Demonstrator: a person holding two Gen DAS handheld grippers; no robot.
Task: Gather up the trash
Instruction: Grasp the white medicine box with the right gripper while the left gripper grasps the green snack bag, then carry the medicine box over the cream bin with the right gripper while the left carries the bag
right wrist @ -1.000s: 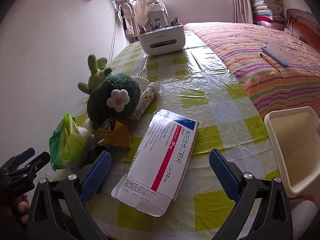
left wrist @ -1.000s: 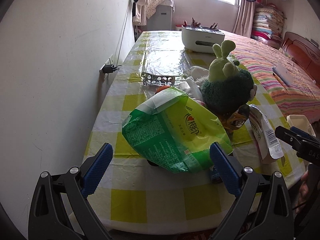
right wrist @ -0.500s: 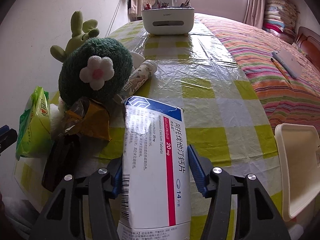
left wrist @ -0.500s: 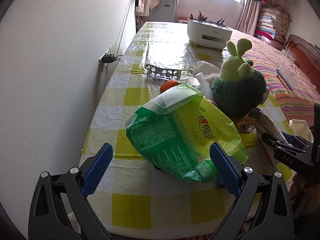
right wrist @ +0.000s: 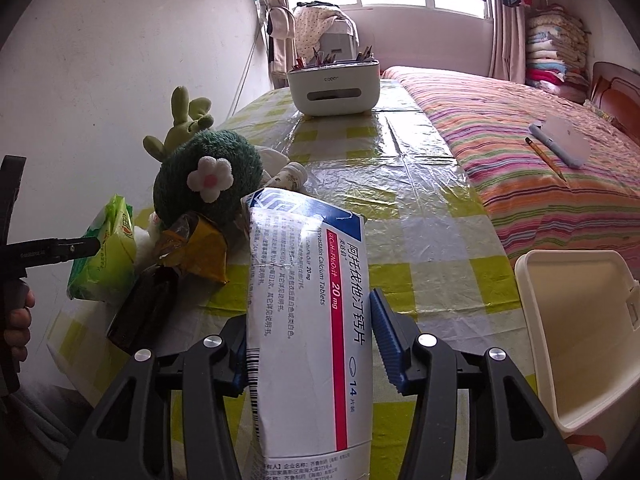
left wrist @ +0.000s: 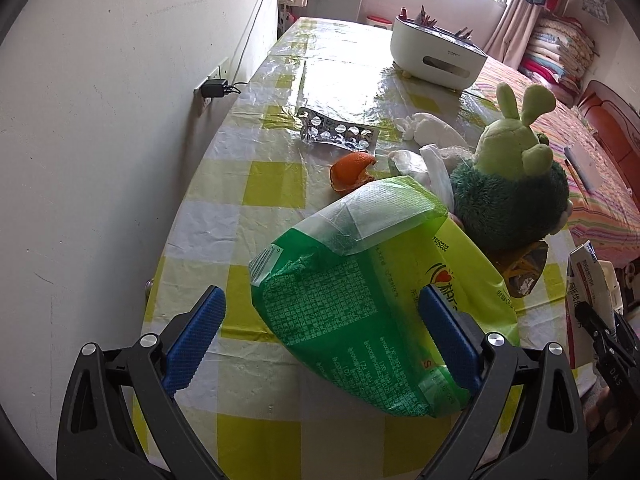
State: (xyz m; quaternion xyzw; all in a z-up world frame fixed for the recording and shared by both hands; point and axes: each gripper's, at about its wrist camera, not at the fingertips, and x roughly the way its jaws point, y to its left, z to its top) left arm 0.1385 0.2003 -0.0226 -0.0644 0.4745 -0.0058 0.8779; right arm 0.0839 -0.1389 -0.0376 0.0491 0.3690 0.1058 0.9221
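My right gripper (right wrist: 310,340) is shut on a flattened white medicine box (right wrist: 304,304) with a red stripe and holds it tilted up off the table. My left gripper (left wrist: 320,332) is open, its blue pads either side of a green and yellow tissue pack (left wrist: 372,308), which also shows in the right wrist view (right wrist: 106,256). Other trash lies on the checked table (left wrist: 240,184): an empty blister pack (left wrist: 338,134), orange peel (left wrist: 352,172), crumpled tissues (left wrist: 424,128), a yellow wrapper (right wrist: 196,252), a small bottle (right wrist: 290,176).
A green plush toy (right wrist: 208,178) stands among the trash. A white organiser box (right wrist: 334,86) sits at the table's far end. A cream bin (right wrist: 580,336) stands off the table's right edge. A wall socket (left wrist: 214,88) is on the left wall, a striped bed (right wrist: 540,168) to the right.
My right gripper closed on the medicine box and lifted its far end off the table. My left gripper moved forward until its open jaws flank the green pack.
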